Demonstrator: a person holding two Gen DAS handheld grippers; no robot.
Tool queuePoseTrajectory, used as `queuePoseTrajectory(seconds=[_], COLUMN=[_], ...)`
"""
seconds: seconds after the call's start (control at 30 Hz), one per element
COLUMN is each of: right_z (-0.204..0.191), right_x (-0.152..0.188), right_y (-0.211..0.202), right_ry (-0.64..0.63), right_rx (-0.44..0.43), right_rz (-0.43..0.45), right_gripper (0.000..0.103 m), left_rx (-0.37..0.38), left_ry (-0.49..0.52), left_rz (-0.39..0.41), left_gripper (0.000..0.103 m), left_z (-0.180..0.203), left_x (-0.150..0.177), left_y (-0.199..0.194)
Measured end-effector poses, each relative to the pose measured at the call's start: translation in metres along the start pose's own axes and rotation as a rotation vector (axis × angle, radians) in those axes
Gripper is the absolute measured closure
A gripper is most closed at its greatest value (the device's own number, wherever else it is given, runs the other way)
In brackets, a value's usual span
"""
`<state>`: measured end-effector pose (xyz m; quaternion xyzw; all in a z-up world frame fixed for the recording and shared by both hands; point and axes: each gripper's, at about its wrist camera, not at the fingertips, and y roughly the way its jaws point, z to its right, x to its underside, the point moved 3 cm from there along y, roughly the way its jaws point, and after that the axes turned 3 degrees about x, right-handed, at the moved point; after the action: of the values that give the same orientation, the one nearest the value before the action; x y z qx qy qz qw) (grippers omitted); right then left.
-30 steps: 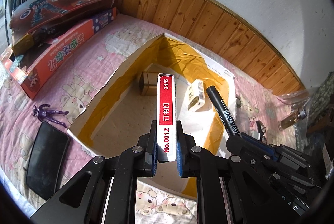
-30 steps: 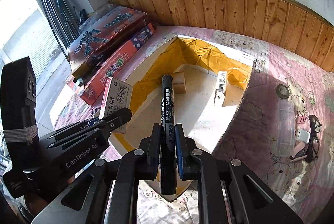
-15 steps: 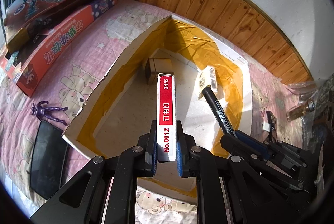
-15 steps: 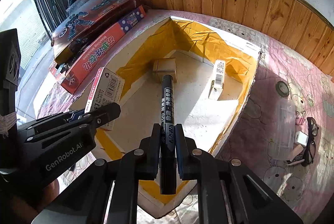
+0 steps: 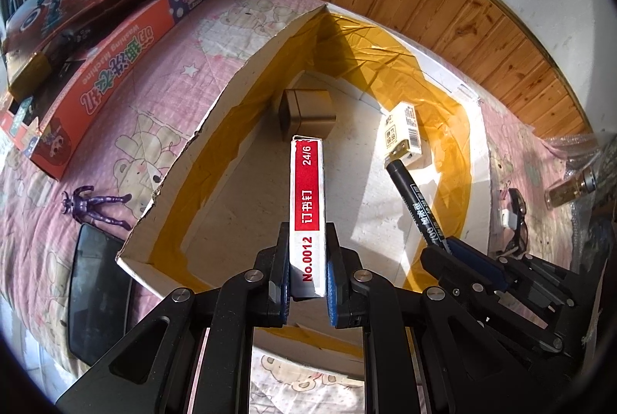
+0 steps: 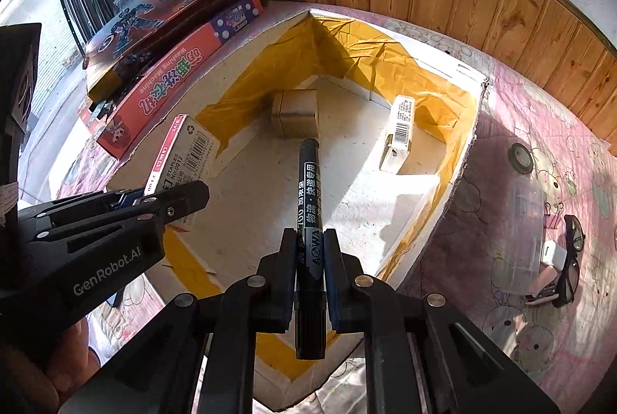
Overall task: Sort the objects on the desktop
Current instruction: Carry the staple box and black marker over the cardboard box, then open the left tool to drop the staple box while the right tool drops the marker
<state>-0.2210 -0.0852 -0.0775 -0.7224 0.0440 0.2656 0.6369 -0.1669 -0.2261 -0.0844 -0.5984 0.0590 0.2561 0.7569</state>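
My left gripper [image 5: 307, 275] is shut on a red and white staples box [image 5: 307, 206], held over the near end of an open white cardboard box [image 5: 231, 105] lined with yellow tape. My right gripper [image 6: 311, 260] is shut on a black marker [image 6: 307, 190], held over the same box [image 6: 461, 179]. The staples box also shows in the right wrist view [image 6: 181, 159], and the marker in the left wrist view [image 5: 416, 202]. Inside the box lie a small brown carton [image 5: 308, 111] and a small white and yellow packet [image 5: 405, 132].
Two big toy boxes [image 5: 100, 40] lie at the left on the pink bedspread. A purple figure [image 5: 96, 209] and a black flat object [image 5: 96, 294] lie left of the box. Glasses [image 6: 570, 256], a round lid [image 6: 520, 155] and a small bottle [image 5: 570, 188] lie to the right.
Both grippers have moved forward and lower over the open box, still holding the staples box and the marker. The box interior looks nearer and larger.
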Motion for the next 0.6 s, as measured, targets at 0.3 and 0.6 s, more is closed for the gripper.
queuePoseTrajectory(seconds=[0.3, 0.6], right_z=[0.004, 0.016], right_x=[0.002, 0.006], right_y=[0.012, 0.019], right_ry=[0.016, 0.06], right_rx=[0.006, -0.036], right_rz=[-0.023, -0.022], right_gripper=[0.088, 0.087], left_rx=[-0.03, -0.073], left_ry=[0.021, 0.005], left_rz=[-0.027, -0.029], left_gripper=[0.087, 0.069], left_z=[0.001, -0.003], left_x=[-0.003, -0.001], left_y=[0.008, 0.007])
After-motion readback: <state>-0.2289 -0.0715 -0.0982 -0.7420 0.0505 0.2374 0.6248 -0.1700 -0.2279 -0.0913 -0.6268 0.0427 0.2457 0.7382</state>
